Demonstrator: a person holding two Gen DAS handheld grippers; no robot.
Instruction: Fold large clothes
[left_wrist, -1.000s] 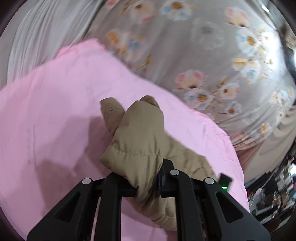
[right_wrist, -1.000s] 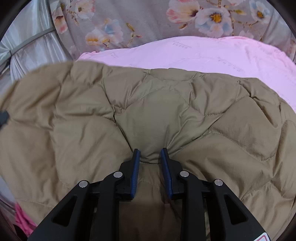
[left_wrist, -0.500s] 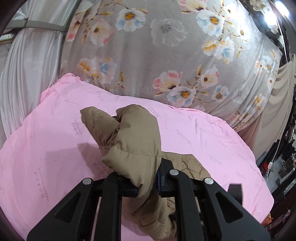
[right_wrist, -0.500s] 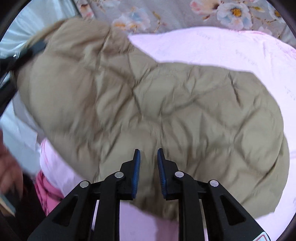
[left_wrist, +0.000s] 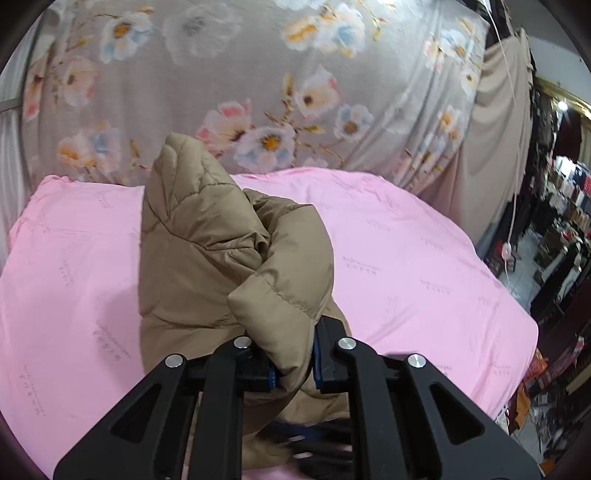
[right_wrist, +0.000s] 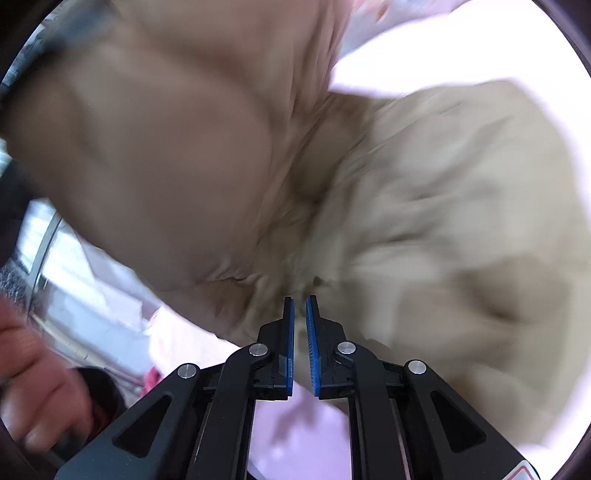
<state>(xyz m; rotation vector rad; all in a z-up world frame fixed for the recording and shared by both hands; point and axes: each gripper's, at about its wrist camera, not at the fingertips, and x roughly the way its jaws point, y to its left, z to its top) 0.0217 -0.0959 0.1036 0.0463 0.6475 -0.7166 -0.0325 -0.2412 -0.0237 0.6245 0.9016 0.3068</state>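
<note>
The left gripper (left_wrist: 293, 354) is clamped on a thick fold of the tan quilted jacket (left_wrist: 207, 236), which rises in a bunched heap above the pink sheet (left_wrist: 406, 258). Behind the sheet hangs a grey floral cloth (left_wrist: 258, 74). In the right wrist view the picture is blurred: the right gripper (right_wrist: 300, 332) has its blue pads nearly together, and whether jacket cloth is pinched between them cannot be told; the jacket (right_wrist: 184, 147) fills the view just beyond them, over the pink sheet (right_wrist: 443, 48).
</note>
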